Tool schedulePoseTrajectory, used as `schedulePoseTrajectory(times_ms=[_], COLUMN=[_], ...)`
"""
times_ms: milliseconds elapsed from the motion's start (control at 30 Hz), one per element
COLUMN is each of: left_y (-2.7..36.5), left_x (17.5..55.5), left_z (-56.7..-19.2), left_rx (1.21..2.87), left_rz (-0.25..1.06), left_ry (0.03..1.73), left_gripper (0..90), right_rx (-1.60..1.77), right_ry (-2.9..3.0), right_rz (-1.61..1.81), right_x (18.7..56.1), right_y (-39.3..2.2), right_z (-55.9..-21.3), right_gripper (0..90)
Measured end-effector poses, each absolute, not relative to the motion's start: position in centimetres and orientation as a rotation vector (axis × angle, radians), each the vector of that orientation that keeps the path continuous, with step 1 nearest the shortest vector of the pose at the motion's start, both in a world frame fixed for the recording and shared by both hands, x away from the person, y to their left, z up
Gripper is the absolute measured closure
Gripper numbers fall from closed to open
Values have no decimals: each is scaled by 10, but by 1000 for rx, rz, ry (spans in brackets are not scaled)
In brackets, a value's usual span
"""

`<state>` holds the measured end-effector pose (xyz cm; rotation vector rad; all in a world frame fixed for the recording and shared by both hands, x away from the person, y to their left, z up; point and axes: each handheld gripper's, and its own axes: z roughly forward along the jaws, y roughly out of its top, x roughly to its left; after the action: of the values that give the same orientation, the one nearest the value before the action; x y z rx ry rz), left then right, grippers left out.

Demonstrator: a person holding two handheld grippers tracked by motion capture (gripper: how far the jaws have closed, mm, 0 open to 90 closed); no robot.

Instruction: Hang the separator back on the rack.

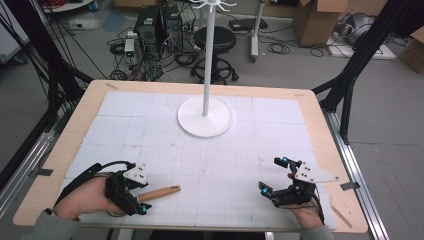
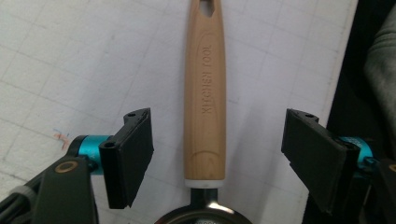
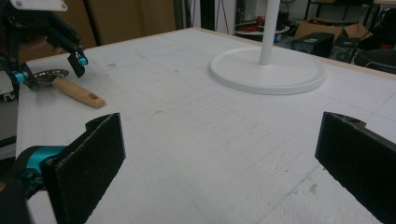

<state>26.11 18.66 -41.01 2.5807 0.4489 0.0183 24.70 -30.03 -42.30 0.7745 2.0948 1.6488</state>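
A kitchen tool with a wooden handle (image 1: 160, 193) lies on the white gridded mat at the near left, its handle pointing right. My left gripper (image 1: 140, 196) sits over the handle's base. In the left gripper view the handle (image 2: 205, 93) runs up between the two black pads with a gap on each side, and the round metal head (image 2: 201, 215) shows at the bottom edge. My right gripper (image 1: 271, 174) rests at the near right, open, with bare mat between its pads (image 3: 88, 163). The right gripper view shows the left gripper (image 3: 50, 69) and the tool (image 3: 79, 93) far left.
A white stand with a round base (image 1: 205, 116) and a tall pole (image 1: 208, 50) occupies the far middle of the mat. The wooden table edge (image 1: 75, 130) frames the mat. Black frame struts, cables, a stool and boxes stand on the floor beyond.
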Motion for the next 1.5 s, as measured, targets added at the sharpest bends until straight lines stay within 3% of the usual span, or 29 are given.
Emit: schedulePoseTrajectory(times_ms=[1500], left_y=[186], left_x=[258], left_z=[-414], left_rx=[2677], left_rz=[76], left_ry=[419], left_gripper=[643], right_rx=[769], right_ry=[2094], right_rz=[1651], right_x=[247], right_y=[-301], right_z=[-424], right_gripper=[7])
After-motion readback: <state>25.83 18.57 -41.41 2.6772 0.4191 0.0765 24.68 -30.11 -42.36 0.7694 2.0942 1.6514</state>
